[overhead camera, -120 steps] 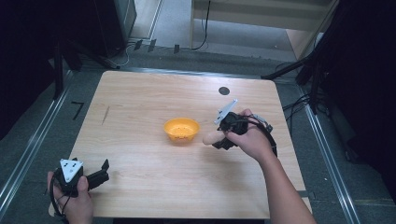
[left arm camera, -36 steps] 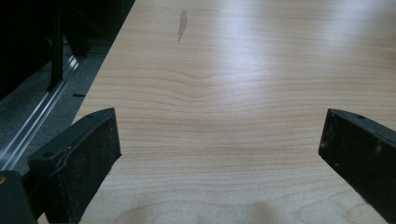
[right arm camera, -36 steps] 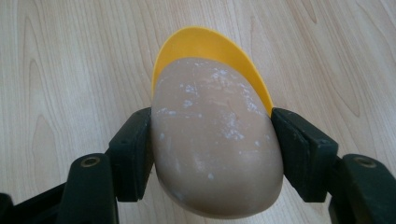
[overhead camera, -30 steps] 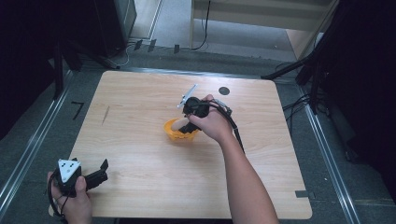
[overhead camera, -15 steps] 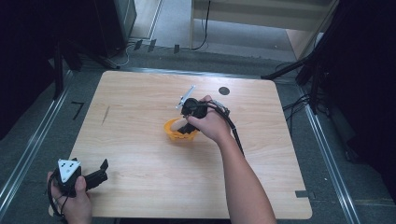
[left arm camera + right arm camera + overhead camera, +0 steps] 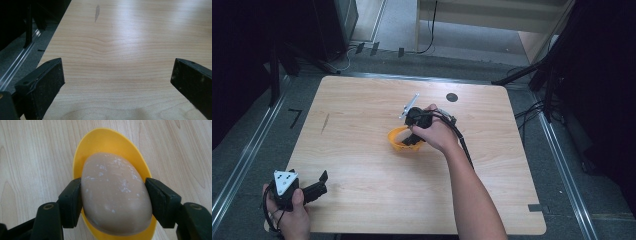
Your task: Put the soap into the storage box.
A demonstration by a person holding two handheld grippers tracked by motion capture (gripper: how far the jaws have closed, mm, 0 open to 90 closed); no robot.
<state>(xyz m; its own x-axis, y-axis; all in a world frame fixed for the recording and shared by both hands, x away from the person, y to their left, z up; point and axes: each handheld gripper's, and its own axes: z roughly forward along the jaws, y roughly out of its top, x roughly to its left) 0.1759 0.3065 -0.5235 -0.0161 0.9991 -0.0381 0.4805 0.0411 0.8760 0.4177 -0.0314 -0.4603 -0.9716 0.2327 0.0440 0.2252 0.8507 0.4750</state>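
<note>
A tan egg-shaped object (image 6: pixel 115 192) with white flecks is clamped between the two black jaws of my right gripper (image 6: pixel 113 195), directly over a small yellow bowl (image 6: pixel 107 142). Seen from the high view, the right gripper (image 6: pixel 414 136) sits above the yellow bowl (image 6: pixel 395 139) near the table's middle, the hand covering most of it. My left gripper (image 6: pixel 319 182) rests at the table's near left corner, held still. Its own view shows the left gripper (image 6: pixel 116 77) with jaws standing wide apart over bare wood.
The light wooden table (image 6: pixel 362 110) has a dark round hole (image 6: pixel 452 97) near its far edge and a small dark streak (image 6: pixel 326 122) at the left. Metal rails and dark floor run along both sides.
Four seconds ago the right gripper held the egg to the right of the bowl; it has moved left over the bowl. Over the last second it has hardly shifted. The left gripper stayed put.
</note>
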